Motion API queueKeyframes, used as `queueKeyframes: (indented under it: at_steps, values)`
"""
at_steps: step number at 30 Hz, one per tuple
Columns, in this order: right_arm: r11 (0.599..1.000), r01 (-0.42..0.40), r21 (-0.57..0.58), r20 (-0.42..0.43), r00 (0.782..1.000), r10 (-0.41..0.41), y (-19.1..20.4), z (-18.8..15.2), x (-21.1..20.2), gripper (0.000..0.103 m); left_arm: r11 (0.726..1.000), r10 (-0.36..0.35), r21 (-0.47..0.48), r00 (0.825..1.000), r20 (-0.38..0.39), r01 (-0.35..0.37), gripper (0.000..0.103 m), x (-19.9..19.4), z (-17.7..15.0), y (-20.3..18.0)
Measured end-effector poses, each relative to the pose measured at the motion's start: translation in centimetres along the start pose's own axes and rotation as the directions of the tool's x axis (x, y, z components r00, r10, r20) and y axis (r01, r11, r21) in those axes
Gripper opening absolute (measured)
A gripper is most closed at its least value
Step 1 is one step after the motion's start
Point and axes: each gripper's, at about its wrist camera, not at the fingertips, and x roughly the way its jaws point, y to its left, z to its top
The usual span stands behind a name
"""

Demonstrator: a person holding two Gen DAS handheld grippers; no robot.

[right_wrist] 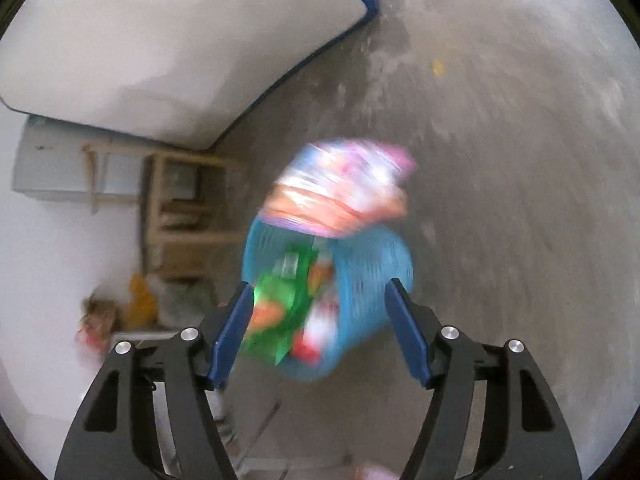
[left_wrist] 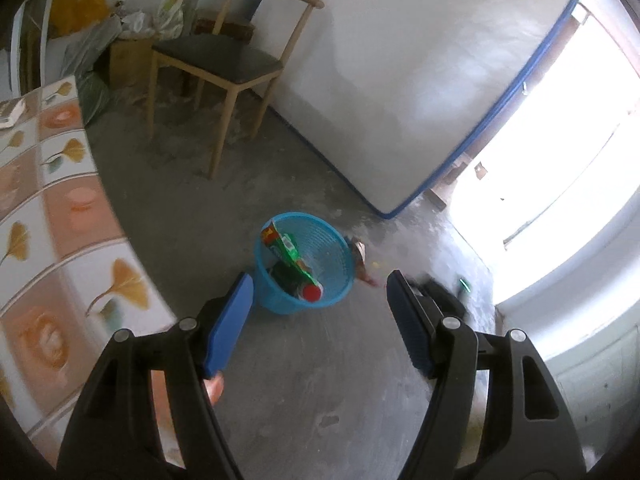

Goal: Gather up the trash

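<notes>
Here the blue basket (left_wrist: 305, 265) stands on the concrete floor (left_wrist: 304, 380), already holding a green packet (left_wrist: 290, 254) and a red-capped item. A pink snack wrapper (right_wrist: 344, 192) sits at its far rim, blurred. Both the left gripper (left_wrist: 320, 320) and right gripper (right_wrist: 320, 320) have jaws apart, empty. The right gripper is nearer; the wrapper lies straight ahead, beyond the basket.

Trash (left_wrist: 294, 258) in basket (left_wrist: 338, 240) (chair (left_wrist: 224, 60) behind)
</notes>
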Motion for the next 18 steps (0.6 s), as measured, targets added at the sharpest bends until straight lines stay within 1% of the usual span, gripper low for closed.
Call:
queueKeyframes:
  at_steps: [2,3,4,6,7,8,9,11,12,13,14,15,16,17,18]
  values:
    - [0.996,0.067,0.051,-0.066,0.996,-0.064,-0.3,1.5,4.8,0.066,1.000,-0.001,-0.006,1.000,-0.008,0.001,0.065,-1.2,-0.5,0.6]
    - [0.994,0.081,0.070,-0.104,0.992,-0.074,-0.4,1.6,6.4,0.050,1.000,-0.003,-0.015,1.000,-0.006,0.002,0.065,-2.1,-0.9,1.1]
    - [0.992,0.100,0.083,-0.120,0.989,-0.090,-0.5,1.3,7.6,0.041,1.000,0.008,-0.022,1.000,-0.002,-0.008,0.065,-2.8,-1.0,1.5]
    - [0.990,0.087,0.107,-0.062,0.995,-0.080,-0.9,0.7,7.2,0.041,0.999,0.039,-0.027,0.999,0.013,-0.039,0.065,-4.0,-1.3,2.4]
    - [0.992,0.066,0.111,-0.009,0.998,-0.066,-1.6,0.3,6.2,0.043,0.998,0.054,-0.030,0.998,0.032,-0.053,0.065,-4.8,-1.5,2.9]
    - [0.993,0.055,0.106,0.017,0.998,-0.057,-2.3,0.2,5.5,0.044,0.997,0.068,-0.036,0.997,0.049,-0.066,0.065,-5.4,-1.8,3.4]
    - [0.992,0.052,0.111,0.033,0.998,-0.056,-3.4,0.3,4.9,0.048,0.996,0.077,-0.044,0.995,0.062,-0.074,0.065,-6.1,-2.1,4.0]
    - [0.985,0.037,0.169,0.026,0.999,-0.042,-6.1,0.5,4.7,0.050,0.995,0.086,-0.064,0.994,0.065,-0.082,0.065,-7.0,-2.8,4.9]
    - [0.969,0.001,0.246,0.020,1.000,-0.006,-8.3,0.7,4.6,0.050,0.993,0.092,-0.079,0.994,0.058,-0.088,0.065,-7.2,-3.3,5.5]
    - [0.954,-0.027,0.299,0.024,0.999,0.021,-9.7,0.9,4.6,0.050,0.992,0.098,-0.087,0.994,0.049,-0.093,0.065,-7.5,-3.7,6.0]
    - [0.927,-0.066,0.368,0.038,0.998,0.056,-11.4,0.8,4.7,0.051,0.990,0.104,-0.095,0.994,0.039,-0.100,0.065,-7.5,-3.6,6.4]
    - [0.898,-0.102,0.427,0.057,0.995,0.086,-12.8,0.6,4.8,0.055,0.989,0.110,-0.103,0.994,0.027,-0.107,0.065,-7.6,-3.9,6.7]
    - [0.875,-0.131,0.466,0.069,0.991,0.111,-13.5,0.3,5.1,0.058,0.988,0.115,-0.105,0.993,0.021,-0.112,0.065,-8.0,-4.1,6.8]
    - [0.846,-0.164,0.508,0.082,0.986,0.142,-14.4,0.3,5.5,0.058,0.988,0.120,-0.103,0.993,0.019,-0.117,0.065,-8.0,-4.2,7.0]
    - [0.829,-0.178,0.531,0.089,0.984,0.154,-14.8,0.6,6.0,0.058,0.988,0.127,-0.096,0.992,0.024,-0.124,0.065,-8.3,-4.1,7.0]
